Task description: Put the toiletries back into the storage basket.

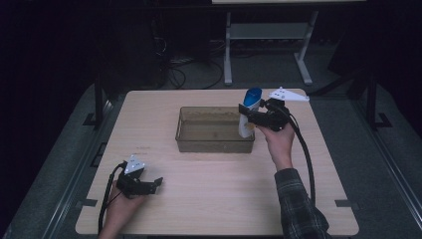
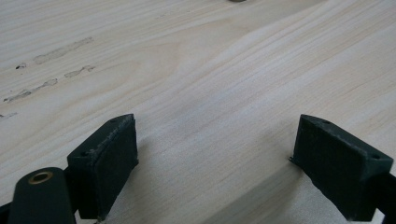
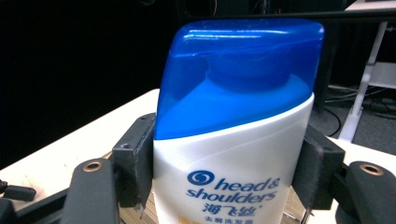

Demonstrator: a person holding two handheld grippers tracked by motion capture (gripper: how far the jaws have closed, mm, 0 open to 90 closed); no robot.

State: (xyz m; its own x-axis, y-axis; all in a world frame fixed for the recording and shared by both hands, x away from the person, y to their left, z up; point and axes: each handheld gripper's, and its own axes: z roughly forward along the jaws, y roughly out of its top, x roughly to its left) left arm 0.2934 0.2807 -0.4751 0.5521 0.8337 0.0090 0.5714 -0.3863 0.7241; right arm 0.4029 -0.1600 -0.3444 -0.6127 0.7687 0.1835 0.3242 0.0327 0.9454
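One shampoo bottle (image 3: 233, 140) clamped upright in right gripper (image 1: 251, 118), above bin (image 1: 215, 144)

Wooden table (image 1: 199, 169) (pale), background desk legs (image 1: 228, 50).

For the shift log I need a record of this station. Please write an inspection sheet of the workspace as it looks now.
Surface: light wooden table, faint smudges near the left side.
Job's things: shampoo bottle, white with blue cap, upright; brown see-through bin, seems empty.
Clutter: nothing seen.
Grippers: right gripper shut on the bottle by the bin's right end; left gripper open, low over the table.
Cables: one black cable from each gripper.
Surroundings: dark room, white desk frame behind.
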